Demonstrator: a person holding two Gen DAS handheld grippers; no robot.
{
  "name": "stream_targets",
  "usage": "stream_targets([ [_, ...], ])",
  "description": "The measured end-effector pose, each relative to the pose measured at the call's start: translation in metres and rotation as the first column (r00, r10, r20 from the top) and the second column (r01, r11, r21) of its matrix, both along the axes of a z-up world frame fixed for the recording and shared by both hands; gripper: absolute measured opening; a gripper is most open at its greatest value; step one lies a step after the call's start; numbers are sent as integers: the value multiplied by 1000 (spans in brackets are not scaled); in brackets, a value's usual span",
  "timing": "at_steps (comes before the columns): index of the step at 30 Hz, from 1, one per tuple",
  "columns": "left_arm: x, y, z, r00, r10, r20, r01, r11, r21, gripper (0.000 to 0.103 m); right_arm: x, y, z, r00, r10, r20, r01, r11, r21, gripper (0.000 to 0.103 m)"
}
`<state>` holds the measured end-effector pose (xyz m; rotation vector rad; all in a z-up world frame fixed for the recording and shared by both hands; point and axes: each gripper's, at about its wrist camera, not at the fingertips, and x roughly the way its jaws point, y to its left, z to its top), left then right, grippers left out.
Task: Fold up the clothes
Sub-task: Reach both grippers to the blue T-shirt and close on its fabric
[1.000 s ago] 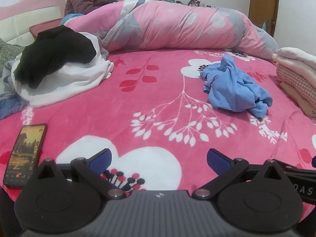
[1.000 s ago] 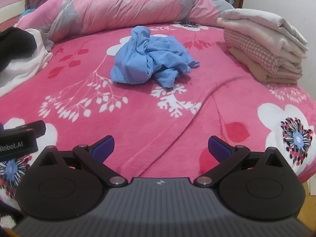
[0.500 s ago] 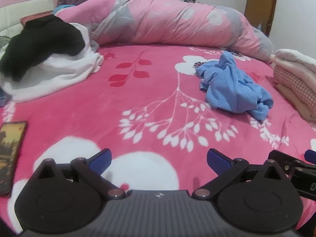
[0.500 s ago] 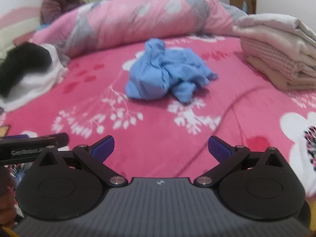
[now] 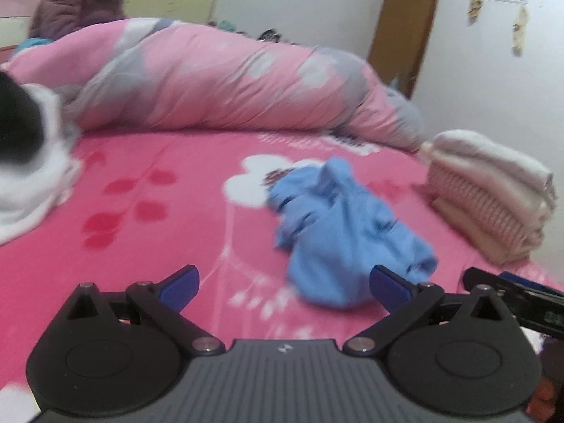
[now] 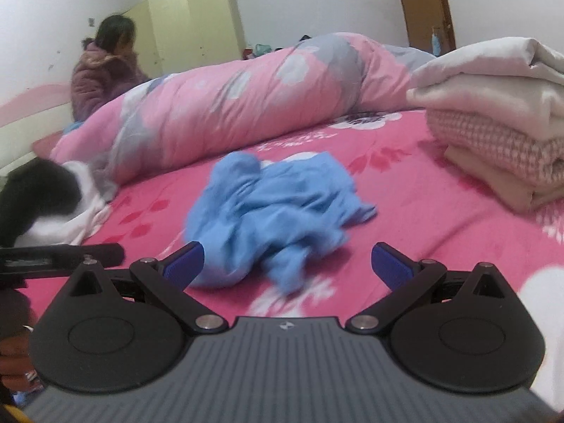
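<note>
At the bottom of the left wrist view, the left hand-held gripper (image 5: 283,287) has its two blue-padded fingers (image 5: 179,287) spread wide apart, holding nothing and touching nothing; they hang just above the pink floral bed cover (image 5: 148,232). The right hand-held gripper (image 6: 287,264) sits the same way at the bottom of its own view, fingers (image 6: 391,264) wide apart and empty. Each tool shows at the edge of the other's picture: a dark bar at the lower right of the left view, and one at the lower left of the right view.

Just past the fingertips lies the crumpled blue garment (image 6: 271,204), in a loose heap on the bed cover at the centre of the right view and right of centre in the left view (image 5: 338,232). Its near edge appears close to the fingers, but I see no contact; the picture is motion-blurred.

Toward the right of both frames a stack of folded clothes (image 6: 500,141) rests on the bed, cream on top, a checked pink piece under it. At the left edge is a black-and-white pile of clothes (image 6: 46,204).

Behind all this a rolled pink and grey duvet (image 5: 229,81) runs across the bed. Farther back, at upper left, a person in a purple padded jacket (image 6: 102,77) sits, with a pale yellow wardrobe (image 6: 197,24) and a wooden door (image 5: 405,24) beyond.
</note>
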<state>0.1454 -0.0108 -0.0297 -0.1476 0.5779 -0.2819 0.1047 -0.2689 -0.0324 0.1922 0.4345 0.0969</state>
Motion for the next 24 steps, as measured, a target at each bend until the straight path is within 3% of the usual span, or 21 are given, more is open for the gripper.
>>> stream_targets([
  [6,50,-35,-11,997,-73,-23,73,997,9,102,60,-28,-15,1000,14,-27,-13,999,36,101],
  [10,70,-55,-22,992,-118,-46,119,993,24,91,93,-28,-30,992,97,-82,-90,992,83,94],
  [11,72,-58,-24,991,-126,-48,128,991,31,89,101,-26,-34,987,117,-106,-109,991,84,89],
  [12,73,-62,-26,990,-132,-48,134,990,40,84,106,-24,-38,983,136,-126,-126,988,86,77],
  [13,74,-64,-28,989,-138,-49,140,989,46,75,110,-23,-40,979,146,-145,-134,987,90,71],
  [15,74,-66,-28,989,-142,-51,144,988,53,60,113,-20,-43,972,163,-167,-150,985,88,44],
  [18,69,-65,-27,990,-132,-45,134,989,57,44,103,-19,-38,972,186,-146,-172,979,105,14],
  [19,67,-63,-25,991,-128,-43,130,990,55,35,101,-18,-36,971,191,-140,-177,978,108,12],
  [21,61,-60,-20,992,-125,-28,126,991,48,26,96,-19,-31,970,206,-129,-189,973,135,8],
  [24,50,-55,-12,992,-124,6,124,991,40,20,84,-17,-22,967,237,-94,-218,960,174,7],
])
